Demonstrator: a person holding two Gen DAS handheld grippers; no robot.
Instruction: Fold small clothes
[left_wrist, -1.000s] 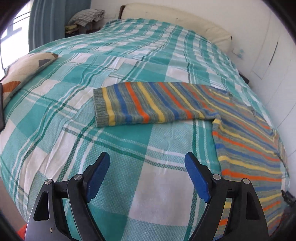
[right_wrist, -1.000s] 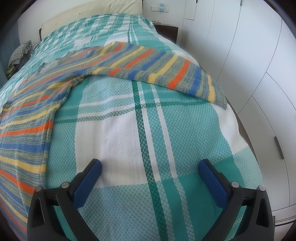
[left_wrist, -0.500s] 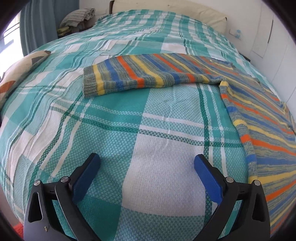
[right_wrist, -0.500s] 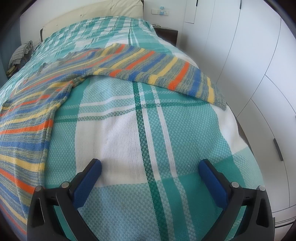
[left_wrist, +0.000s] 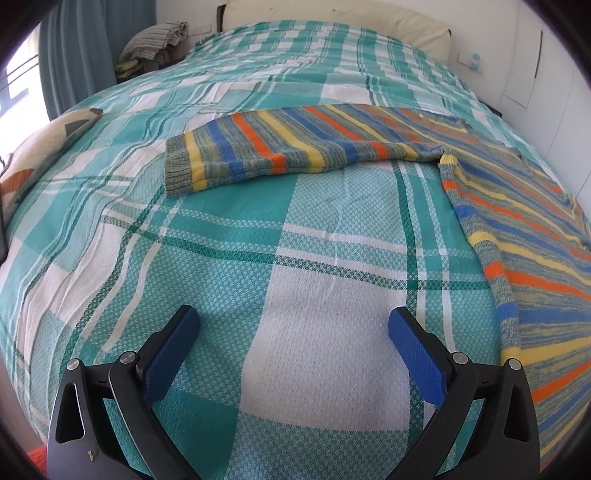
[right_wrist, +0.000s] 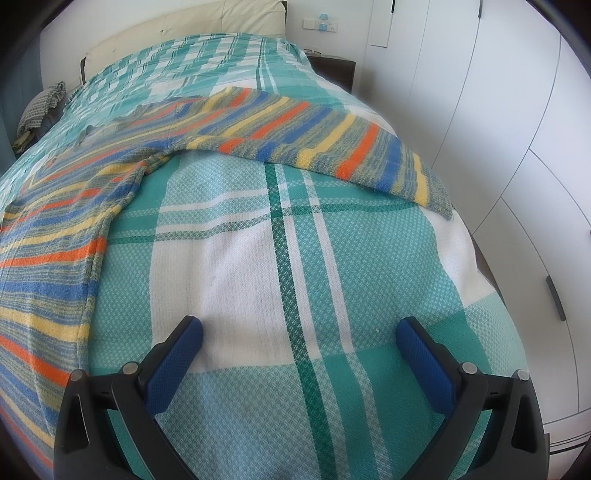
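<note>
Nearest in the left wrist view, left hand-held gripper (left_wrist: 293, 319) with jaws spread wide, blue textured pads on black arms, nothing between them, poised over bare bedspread (left_wrist: 303, 258) of coarse woven cotton in teal, white and dark green plaid. Same stance in the right wrist view: right hand-held gripper (right_wrist: 299, 330) gaping wide and empty over the plaid cloth, short of the garment. Beyond and between the two, striped sweater (left_wrist: 517, 229) lying flat on the bed, a soft knit in grey-green with blue, orange and yellow bands; body running lengthwise along the bed, hem end toward the cameras, neck end toward the headboard. Left sleeve (left_wrist: 280, 151) stretched straight out across the bed, long axis crosswise, ribbed grey cuff pointing toward the window side. Right sleeve (right_wrist: 332, 144) likewise extended crosswise the other way, cuff reaching the mattress edge next to the white wardrobe doors (right_wrist: 517, 129). Farther off, patterned cushion (left_wrist: 40, 147) at the bed's left edge, then a heap of folded cloth (left_wrist: 155, 40) beside the blue curtain (left_wrist: 74, 55), a dark nightstand (right_wrist: 332, 68), and a cream padded headboard (left_wrist: 351, 18) against the wall.
</note>
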